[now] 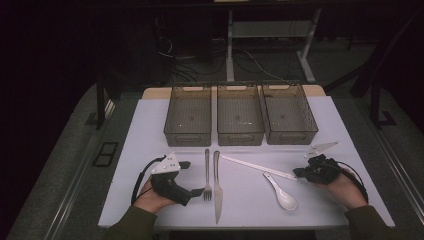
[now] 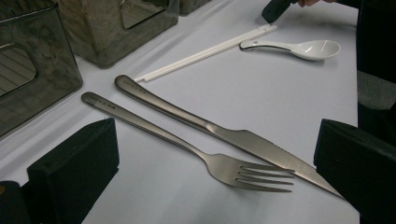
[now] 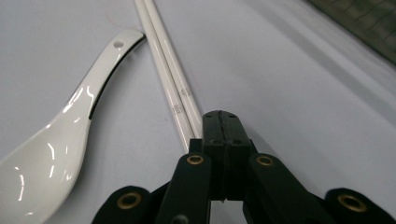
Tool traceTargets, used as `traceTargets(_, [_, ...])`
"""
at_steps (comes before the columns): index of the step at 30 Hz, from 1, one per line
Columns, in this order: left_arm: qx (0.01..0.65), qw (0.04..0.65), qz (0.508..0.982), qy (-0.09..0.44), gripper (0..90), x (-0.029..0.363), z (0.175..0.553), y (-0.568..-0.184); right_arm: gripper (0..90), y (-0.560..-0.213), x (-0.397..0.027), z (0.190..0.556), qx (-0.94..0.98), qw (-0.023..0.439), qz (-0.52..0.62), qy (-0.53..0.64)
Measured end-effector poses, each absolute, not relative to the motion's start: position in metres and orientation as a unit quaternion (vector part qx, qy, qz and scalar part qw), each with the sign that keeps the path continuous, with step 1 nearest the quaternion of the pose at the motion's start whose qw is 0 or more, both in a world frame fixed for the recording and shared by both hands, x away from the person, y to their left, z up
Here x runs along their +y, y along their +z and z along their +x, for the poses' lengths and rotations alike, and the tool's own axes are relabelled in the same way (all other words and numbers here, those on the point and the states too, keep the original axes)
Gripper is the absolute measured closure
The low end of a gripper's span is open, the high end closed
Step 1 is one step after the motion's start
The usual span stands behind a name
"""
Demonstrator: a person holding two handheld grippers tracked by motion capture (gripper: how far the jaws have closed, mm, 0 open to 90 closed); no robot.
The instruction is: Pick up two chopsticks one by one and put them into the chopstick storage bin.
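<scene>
Chopsticks (image 1: 257, 167), a white pair lying side by side, stretch slantwise across the white counter (image 1: 150, 130) from beside the knife's handle toward the right tool (image 1: 298, 173). That tool's black jaws are pressed together with nothing between them, and their tips sit right at the near end of the pair, seemingly touching it; in the right gripper view the chopsticks (image 3: 170, 74) run away from the closed tips. A white ceramic spoon (image 1: 282, 194) lies just beside the pair, bowl toward the person. The left tool (image 1: 197, 191) rests on the counter with its jaws spread wide and empty, close to the tines of the fork (image 1: 207, 175); the knife (image 1: 217, 186) lies alongside the fork. Three smoky plastic bins (image 1: 240, 117) stand in a row behind the cutlery
</scene>
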State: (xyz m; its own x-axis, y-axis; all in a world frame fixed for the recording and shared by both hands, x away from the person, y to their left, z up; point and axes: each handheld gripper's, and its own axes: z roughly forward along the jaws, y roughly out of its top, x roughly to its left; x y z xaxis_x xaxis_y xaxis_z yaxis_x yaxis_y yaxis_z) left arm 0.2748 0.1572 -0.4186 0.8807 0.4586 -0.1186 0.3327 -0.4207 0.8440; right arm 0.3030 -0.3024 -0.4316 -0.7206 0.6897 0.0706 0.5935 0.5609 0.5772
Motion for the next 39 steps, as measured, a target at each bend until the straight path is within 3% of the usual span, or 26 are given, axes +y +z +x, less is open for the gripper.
traceTargets(4, [0.236,0.484,0.84,0.064,0.0,0.157,0.275,-0.419,88.2,-0.425,-0.305,0.304,0.872,0.079,0.365,0.316])
traceTargets(10, [0.238,0.484,0.84,0.063,0.0,0.157,0.275,-0.419,66.4,-0.414,-0.302,0.308,0.859,0.076,0.355,0.362])
traceTargets(17, [0.235,0.483,0.841,0.061,0.0,0.157,0.276,-0.42,51.9,-0.41,-0.289,0.319,0.854,0.07,0.35,0.379])
traceTargets(30, [0.238,0.485,0.84,0.06,0.0,0.155,0.275,-0.421,57.9,-0.414,-0.255,0.341,0.865,0.058,0.323,0.38])
traceTargets(31, [0.237,0.484,0.84,0.059,0.0,0.155,0.275,-0.421,62.6,-0.417,-0.25,0.342,0.871,0.059,0.315,0.372])
traceTargets(39, [0.236,0.485,0.84,0.059,0.0,0.155,0.275,-0.421,74.7,-0.428,-0.243,0.341,0.885,0.047,0.301,0.352])
